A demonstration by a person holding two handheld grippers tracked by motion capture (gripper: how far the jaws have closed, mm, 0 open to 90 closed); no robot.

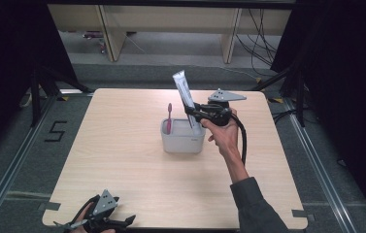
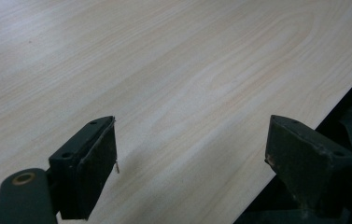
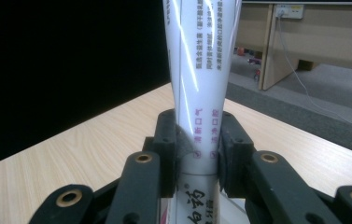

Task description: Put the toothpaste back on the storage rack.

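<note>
A white toothpaste tube [image 1: 182, 92] stands nearly upright, its lower end over the right side of a light grey holder cup [image 1: 182, 140] in the middle of the table. My right gripper [image 1: 193, 114] is shut on the tube's lower part; in the right gripper view both pads press the tube [image 3: 201, 93] from either side. A pink toothbrush [image 1: 169, 118] stands in the cup's left side. My left gripper [image 1: 122, 222] rests at the table's near left edge, open; in the left gripper view its jaws stand wide apart over bare wood.
The light wooden table [image 1: 122, 160] has a black tape numeral on the floor to its left. Wooden furniture legs and cables lie beyond the far edge. Dark curtains flank both sides.
</note>
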